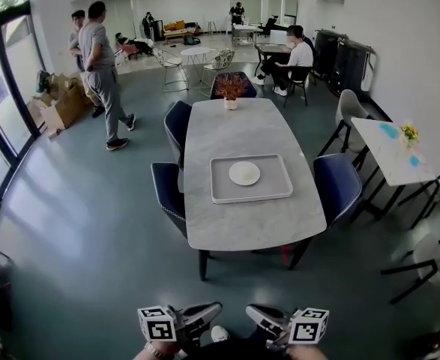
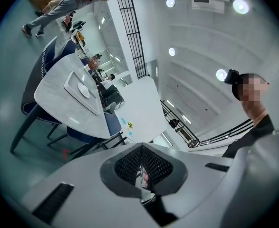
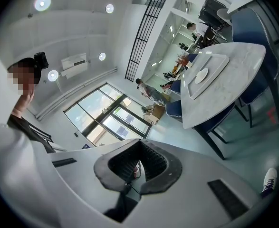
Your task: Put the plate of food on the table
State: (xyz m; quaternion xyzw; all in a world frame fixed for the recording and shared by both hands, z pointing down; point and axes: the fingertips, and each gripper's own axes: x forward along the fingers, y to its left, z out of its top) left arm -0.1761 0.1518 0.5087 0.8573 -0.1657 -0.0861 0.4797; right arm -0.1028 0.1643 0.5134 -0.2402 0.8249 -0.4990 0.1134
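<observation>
While I stand back from the table, my left gripper [image 1: 214, 308] and right gripper [image 1: 252, 310] sit low, hands cut off by the edge, both jaws closed on nothing | well ahead, marble table [image 1: 257, 130] bears grey tray [image 1: 251, 198] | white plate [image 1: 244, 173] lies mid-tray, any food too small to make out

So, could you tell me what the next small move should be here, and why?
Probably step toward the table and raise both hands: the left gripper and right gripper hang shut and empty near the body, well short of the plate lying on the tray.
</observation>
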